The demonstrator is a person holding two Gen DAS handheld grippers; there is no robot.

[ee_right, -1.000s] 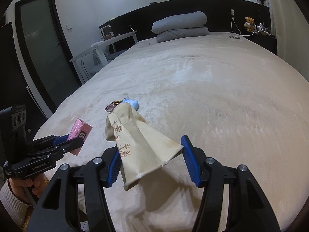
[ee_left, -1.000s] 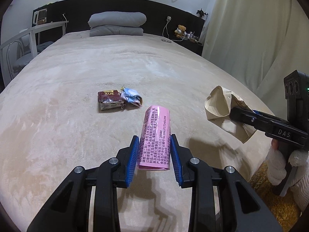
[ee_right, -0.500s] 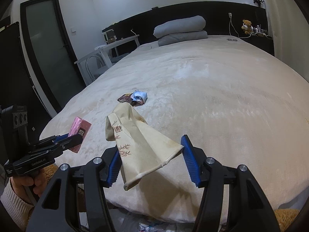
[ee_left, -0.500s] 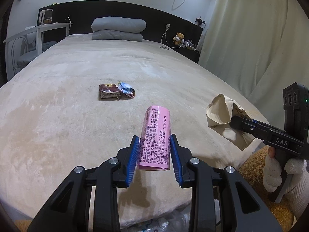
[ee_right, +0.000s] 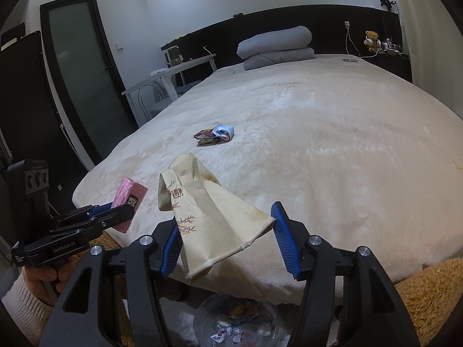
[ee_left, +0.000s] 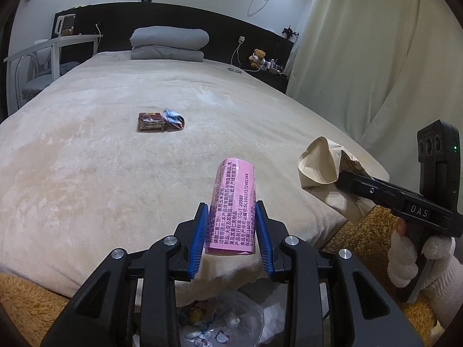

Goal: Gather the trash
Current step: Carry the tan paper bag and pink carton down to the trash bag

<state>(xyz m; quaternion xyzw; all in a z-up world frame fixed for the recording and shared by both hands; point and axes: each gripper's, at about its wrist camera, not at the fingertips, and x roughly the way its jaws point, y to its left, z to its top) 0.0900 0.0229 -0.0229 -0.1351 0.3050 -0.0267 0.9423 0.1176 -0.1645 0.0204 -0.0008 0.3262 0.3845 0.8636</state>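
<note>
My left gripper (ee_left: 231, 240) is shut on a pink wrapper (ee_left: 233, 208), held over the foot edge of the bed; it also shows in the right wrist view (ee_right: 128, 202). My right gripper (ee_right: 227, 240) is shut on a crumpled beige paper bag (ee_right: 208, 211), seen from the left wrist too (ee_left: 324, 173). A dark red packet (ee_left: 150, 121) and a blue-white wrapper (ee_left: 173, 118) lie together mid-bed. A trash bin lined with clear plastic (ee_left: 225, 324) holding scraps sits on the floor below both grippers (ee_right: 234, 321).
The beige bed cover (ee_left: 115, 156) fills the view, with folded grey bedding (ee_left: 167, 43) at the headboard. A white desk and chair (ee_left: 37, 57) stand left, a curtain (ee_left: 361, 57) right, a dark door (ee_right: 81, 81) in the right wrist view. An orange shaggy rug (ee_right: 428, 289) lies beside the bed.
Both grippers have pulled back from over the bed to its foot edge with their trash still held. The bin on the floor has come into view beneath them.
</note>
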